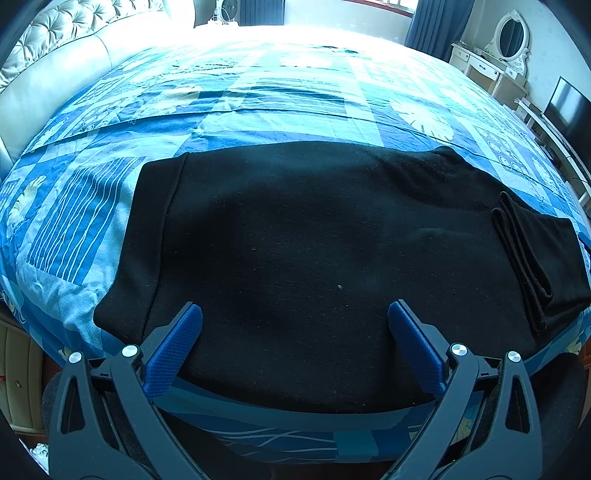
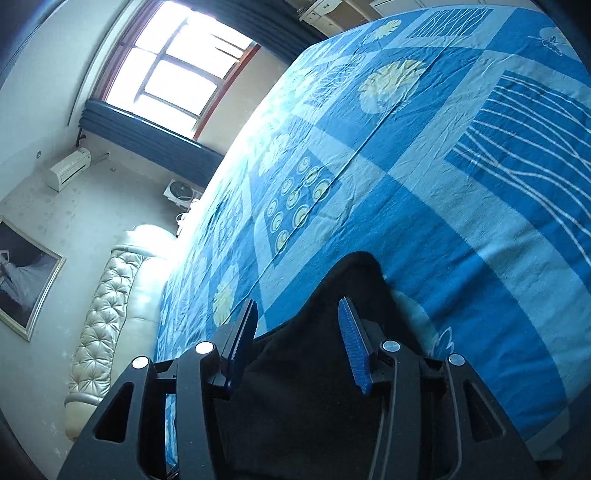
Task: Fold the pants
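Note:
Black pants (image 1: 295, 229) lie flat across the blue patterned bed sheet (image 1: 258, 99), waistband at the left. A folded leg end (image 1: 543, 258) lies doubled over on top at the right. My left gripper (image 1: 295, 310) hangs above the pants' near edge, its blue pads (image 1: 181, 343) wide apart with nothing between them. In the right wrist view, which is rolled sideways, my right gripper (image 2: 297, 306) stands open over a raised fold of the black pants (image 2: 332, 369). The cloth shows between and below the fingers, but the pads (image 2: 352, 343) do not press on it.
A tufted cream headboard (image 1: 55, 55) stands at the bed's left end. A white dresser with an oval mirror (image 1: 509, 33) and a dark screen (image 1: 569, 110) line the wall to the right. A window (image 2: 177, 62) and a wall air conditioner (image 2: 68, 168) show in the right wrist view.

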{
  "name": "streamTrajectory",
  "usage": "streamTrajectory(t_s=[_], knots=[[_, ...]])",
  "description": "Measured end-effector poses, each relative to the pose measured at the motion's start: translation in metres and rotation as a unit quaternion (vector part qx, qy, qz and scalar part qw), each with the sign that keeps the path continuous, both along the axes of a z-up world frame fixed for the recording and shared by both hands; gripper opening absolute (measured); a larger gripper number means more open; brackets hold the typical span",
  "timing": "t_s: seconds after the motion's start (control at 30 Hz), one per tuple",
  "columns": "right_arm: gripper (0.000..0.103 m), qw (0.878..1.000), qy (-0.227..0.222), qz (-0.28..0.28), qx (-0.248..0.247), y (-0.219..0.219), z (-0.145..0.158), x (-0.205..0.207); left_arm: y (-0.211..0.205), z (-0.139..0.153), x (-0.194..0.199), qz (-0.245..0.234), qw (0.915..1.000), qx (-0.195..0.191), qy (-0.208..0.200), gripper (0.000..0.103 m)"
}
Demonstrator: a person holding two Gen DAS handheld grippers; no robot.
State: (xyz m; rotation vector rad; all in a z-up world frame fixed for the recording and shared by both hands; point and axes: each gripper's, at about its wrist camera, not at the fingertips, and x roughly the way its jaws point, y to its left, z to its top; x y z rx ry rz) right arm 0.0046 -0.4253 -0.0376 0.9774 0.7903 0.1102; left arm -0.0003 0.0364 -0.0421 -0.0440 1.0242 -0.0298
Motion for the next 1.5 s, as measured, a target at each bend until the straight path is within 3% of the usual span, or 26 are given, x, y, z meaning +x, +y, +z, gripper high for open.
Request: streamTrajectory(t_s=[0.17,0.3,0.5,0.67,0.9,1.0,1.07,1.13,1.3,1.37,1.5], knots=[[0.055,0.991,0.031,0.128,-0.001,0.081,-0.009,0.007,0.000,0.000,0.000,0.000,1.0000,-0.002,0.001,0.101],[0.055,0.982,0.046,0.185,-0.012,0.126,-0.015,0.008,0.001,-0.001,0.001,-0.001,1.0000,-0.004,0.003,0.101],[0.056,0.974,0.065,0.216,-0.026,0.151,-0.027,0.010,0.002,-0.002,0.002,0.000,1.0000,-0.008,0.004,0.101],[0.066,0.970,0.063,0.232,-0.027,0.157,-0.027,0.012,0.004,0.001,0.003,-0.001,0.9999,-0.013,0.000,0.101],[0.068,0.968,0.056,0.241,-0.028,0.159,-0.030,0.011,0.043,0.041,0.009,0.000,0.9967,-0.072,-0.038,0.101],[0.068,0.968,0.053,0.243,-0.024,0.157,-0.031,0.011,0.091,0.044,0.018,0.015,0.9885,-0.148,-0.029,0.101],[0.068,0.968,0.051,0.244,-0.027,0.159,-0.032,0.011,0.124,0.035,0.027,0.027,0.9775,-0.209,-0.007,0.100],[0.069,0.968,0.050,0.245,-0.029,0.159,-0.031,0.010,0.147,0.022,0.035,0.025,0.9687,-0.247,0.015,0.100],[0.073,0.968,0.047,0.245,-0.032,0.162,-0.030,0.011,0.173,-0.007,0.053,0.017,0.9532,-0.296,0.060,0.100],[0.074,0.968,0.046,0.245,-0.035,0.163,-0.029,0.011,0.176,-0.019,0.059,0.016,0.9424,-0.324,0.080,0.100],[0.074,0.968,0.045,0.243,-0.037,0.165,-0.029,0.011,0.170,-0.028,0.065,0.003,0.9362,-0.340,0.088,0.100]])
